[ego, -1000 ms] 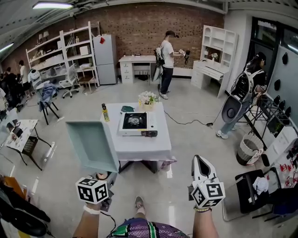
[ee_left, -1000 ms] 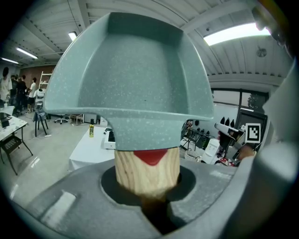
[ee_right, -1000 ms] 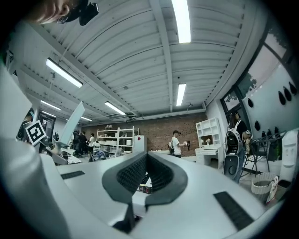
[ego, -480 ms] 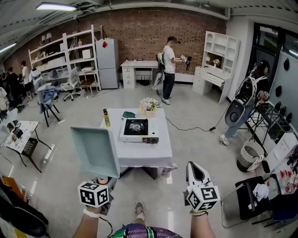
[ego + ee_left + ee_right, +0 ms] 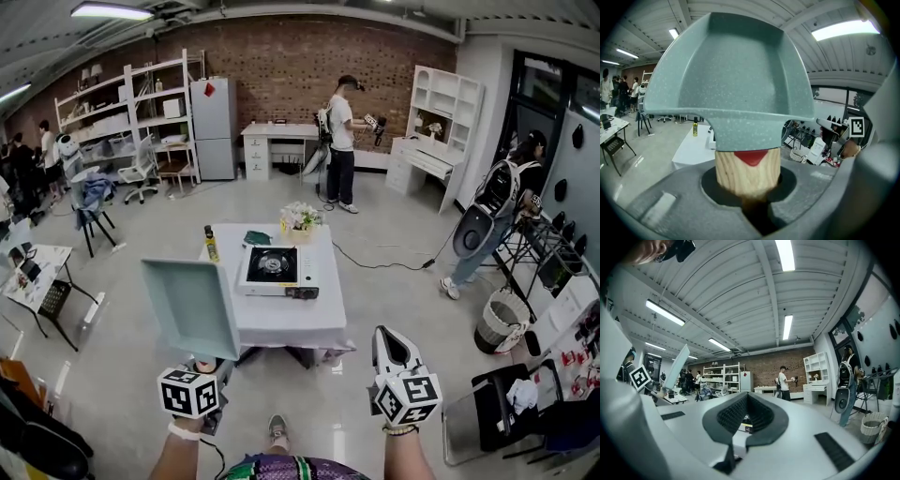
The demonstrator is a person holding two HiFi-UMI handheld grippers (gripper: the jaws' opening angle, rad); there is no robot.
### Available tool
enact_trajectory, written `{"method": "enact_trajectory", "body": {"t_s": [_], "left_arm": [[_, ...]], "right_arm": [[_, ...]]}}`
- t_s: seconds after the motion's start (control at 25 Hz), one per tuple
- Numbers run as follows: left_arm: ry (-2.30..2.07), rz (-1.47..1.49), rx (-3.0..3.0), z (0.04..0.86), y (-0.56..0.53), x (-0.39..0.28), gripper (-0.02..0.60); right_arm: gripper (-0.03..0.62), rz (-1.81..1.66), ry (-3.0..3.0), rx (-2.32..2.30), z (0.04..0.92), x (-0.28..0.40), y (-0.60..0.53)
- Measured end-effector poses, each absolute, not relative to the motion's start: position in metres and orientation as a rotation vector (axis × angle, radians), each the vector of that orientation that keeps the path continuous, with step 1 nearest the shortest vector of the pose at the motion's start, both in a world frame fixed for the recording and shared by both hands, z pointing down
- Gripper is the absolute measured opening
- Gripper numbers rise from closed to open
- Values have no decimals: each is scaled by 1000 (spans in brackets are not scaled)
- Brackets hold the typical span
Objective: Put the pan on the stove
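Observation:
A pale green square pan [image 5: 192,305] with a wooden handle is tipped up on edge at the lower left of the head view. My left gripper [image 5: 204,367] is shut on that handle. In the left gripper view the pan [image 5: 736,79] fills the top, and the wooden handle [image 5: 746,171] is clamped in the left gripper [image 5: 749,192]. The portable gas stove [image 5: 275,267] stands on a white-clothed table [image 5: 281,314] ahead, apart from the pan. My right gripper [image 5: 392,339] hovers at the lower right, shut and empty; the right gripper view shows its jaws [image 5: 745,427] together.
On the table also stand a yellow bottle [image 5: 211,244], a flower bunch [image 5: 300,217] and a dark green item [image 5: 256,237]. A cable [image 5: 375,255] runs across the floor. There is a person [image 5: 342,141] at the back, another [image 5: 497,216] at right, a basket [image 5: 502,319] and a chair [image 5: 487,412].
Both grippers and the pan have moved forward towards the table, which sits a little nearer in view. The grip on the handle is unchanged.

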State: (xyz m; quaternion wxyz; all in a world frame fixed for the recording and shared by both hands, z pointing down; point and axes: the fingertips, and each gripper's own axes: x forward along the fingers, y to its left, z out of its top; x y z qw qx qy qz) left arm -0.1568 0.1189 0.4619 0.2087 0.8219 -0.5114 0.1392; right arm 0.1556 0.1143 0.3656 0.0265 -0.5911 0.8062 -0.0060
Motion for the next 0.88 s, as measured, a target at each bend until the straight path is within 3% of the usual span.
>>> {"method": "enact_trajectory", "body": {"t_s": [0.88], "left_arm": [[-1399,410,2249,470,-11,-162,74]], "right_arm": [[2,-70,2519,-1851,366,143,-26]]}}
